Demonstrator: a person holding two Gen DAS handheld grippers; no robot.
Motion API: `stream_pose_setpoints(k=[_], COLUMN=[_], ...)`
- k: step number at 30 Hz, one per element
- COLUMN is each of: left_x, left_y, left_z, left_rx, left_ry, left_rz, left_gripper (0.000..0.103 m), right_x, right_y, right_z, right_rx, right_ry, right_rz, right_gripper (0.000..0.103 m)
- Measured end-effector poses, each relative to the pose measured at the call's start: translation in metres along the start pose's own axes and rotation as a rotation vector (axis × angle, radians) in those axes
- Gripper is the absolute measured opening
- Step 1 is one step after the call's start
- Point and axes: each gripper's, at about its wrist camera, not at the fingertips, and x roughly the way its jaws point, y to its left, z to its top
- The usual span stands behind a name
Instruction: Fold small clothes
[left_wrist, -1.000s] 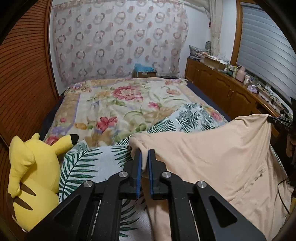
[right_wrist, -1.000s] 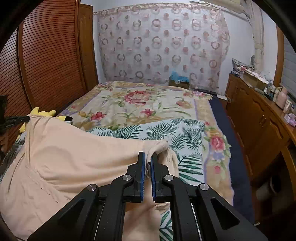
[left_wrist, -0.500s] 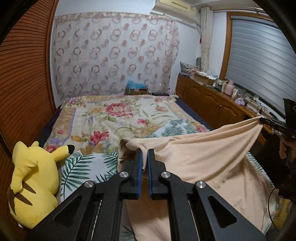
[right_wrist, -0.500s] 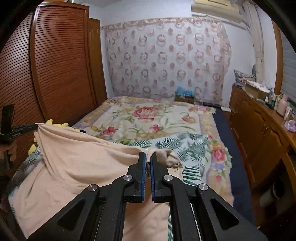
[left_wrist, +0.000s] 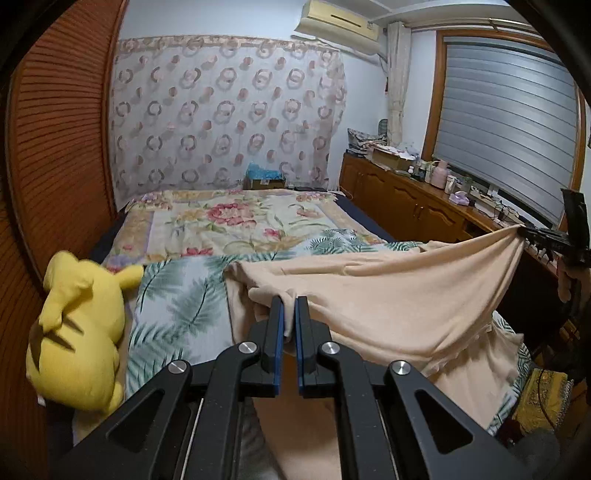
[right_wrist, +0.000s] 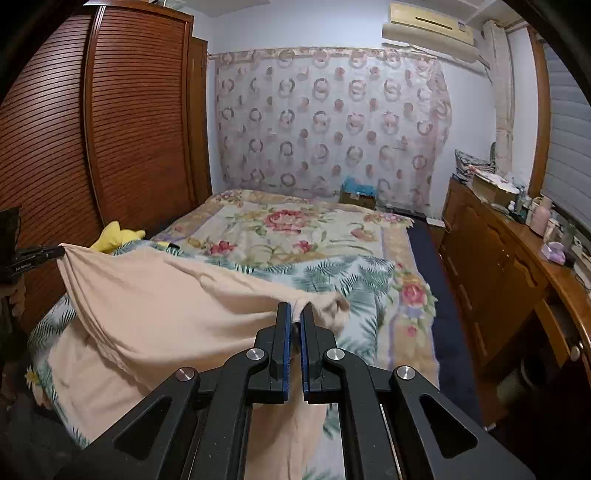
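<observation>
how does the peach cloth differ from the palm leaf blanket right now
The peach cloth is plain, one colour; the palm leaf blanket is printed with green fronds on white. The peach cloth is lifted and stretched between the left gripper and the right gripper, each shut on a corner; the palm leaf blanket lies flat on the bed, ungripped. Both are soft fabric.

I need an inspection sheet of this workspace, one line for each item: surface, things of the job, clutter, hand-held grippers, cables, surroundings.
Surface: bed with a palm-leaf sheet over a floral blanket.
Job's things: peach garment, stretched and lifted between both grippers, lower part draped on the bed.
Clutter: yellow plush toy at the bed's left edge.
Grippers: left hand-held gripper shut on one garment corner; right hand-held gripper shut on the other.
Cables: thin dark cable beside the bed.
Surroundings: louvred wardrobe, curtain, crowded wooden sideboard, shuttered window, air conditioner.
</observation>
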Motion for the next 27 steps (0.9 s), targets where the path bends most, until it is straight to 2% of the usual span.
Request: stream_pose_setpoints(k=[8, 11, 17, 20, 21, 22, 23, 24, 25, 27], left_x=[-0.03, -0.027, -0.012, -0.01, -0.011, -0.011, -0.012, -0.011, -0.012, -0.011], left_y=[0.001, 0.003, 0.002, 0.0, 0.0, 0.0, 0.0, 0.0, 0.001, -0.001], left_z=[-0.035, -0.047, -0.078, -0.088, -0.091, -0.093, -0.094, -0.095, -0.096, -0.098], left_rx=[-0.032, -0.032, -0.048, -0.037, -0.035, -0.033, -0.035, -0.039, -0.046, -0.049], left_ry=[0.033, 0.071, 0.162, 0.186, 0.189, 0.189, 0.183, 0.18, 0.176, 0.176], left_rz=[0.028, 0.05, 0.071, 0.095, 0.101, 0.108, 0.11, 0.109, 0.103, 0.102], left_gripper=[0.006, 0.006, 0.006, 0.009, 0.016, 0.028, 0.034, 0.042, 0.044, 0.05], right_x=[-0.032, -0.029, 0.001, 0.015, 0.019, 0.02, 0.022, 0.024, 0.026, 0.028], right_y=[-0.005, -0.007, -0.009, -0.007, -0.006, -0.001, 0.001, 0.005, 0.01, 0.024], right_z=[-0.025, -0.036, -0.058, -0.053, -0.05, -0.047, -0.046, -0.045, -0.043, -0.046], right_rx=[0.033, 0.059, 0.078, 0.053, 0.038, 0.028, 0.02, 0.015, 0.009, -0.007], right_ry=[0.044, 0.091, 0.175, 0.195, 0.195, 0.193, 0.189, 0.183, 0.175, 0.162], right_rz=[-0.004, 0.016, 0.034, -0.019, -0.04, -0.053, -0.064, -0.072, -0.073, -0.065], right_gripper=[0.004, 0.004, 0.004, 0.011, 0.014, 0.021, 0.026, 0.037, 0.05, 0.055])
